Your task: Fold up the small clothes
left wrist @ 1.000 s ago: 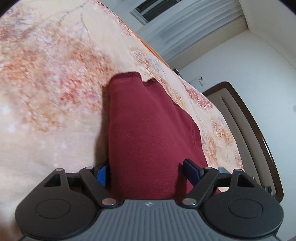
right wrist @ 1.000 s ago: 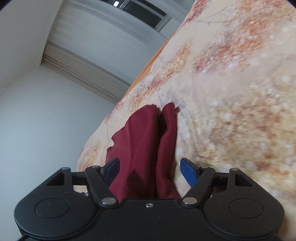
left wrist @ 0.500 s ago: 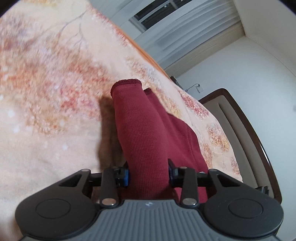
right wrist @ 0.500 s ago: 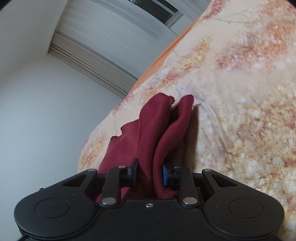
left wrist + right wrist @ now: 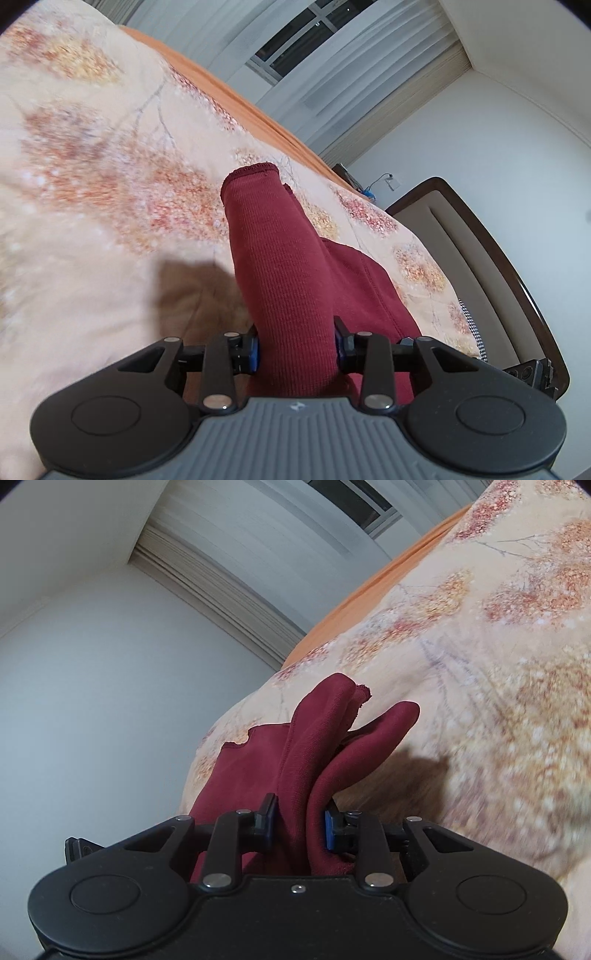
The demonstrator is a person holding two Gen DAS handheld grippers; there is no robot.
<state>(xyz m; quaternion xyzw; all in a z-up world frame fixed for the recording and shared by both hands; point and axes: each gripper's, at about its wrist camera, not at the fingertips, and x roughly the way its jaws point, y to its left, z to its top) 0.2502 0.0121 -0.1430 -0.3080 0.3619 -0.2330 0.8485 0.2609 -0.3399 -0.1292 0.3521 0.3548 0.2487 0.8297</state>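
Note:
A dark red ribbed garment [image 5: 295, 280] stretches away from my left gripper [image 5: 297, 349], which is shut on its near end, blue pads pressing both sides. The cloth hangs lifted above the floral bedspread [image 5: 92, 177] and casts a shadow there. In the right wrist view the same dark red garment [image 5: 306, 760] bunches in folds between the pads of my right gripper [image 5: 300, 825], which is shut on it. Its far flaps stick up loose, clear of the floral bedspread [image 5: 498, 646].
An orange sheet edge [image 5: 236, 99] borders the bed toward the curtained window [image 5: 325, 48]. A dark wooden headboard [image 5: 491, 243] stands at the right, with a checkered cloth [image 5: 474, 332] beside it. White walls [image 5: 92, 686] surround the bed.
Both grippers closed on the garment's near end, then rose, lifting the cloth off the bedspread. The garment gathered from flat into a narrow bunched strip.

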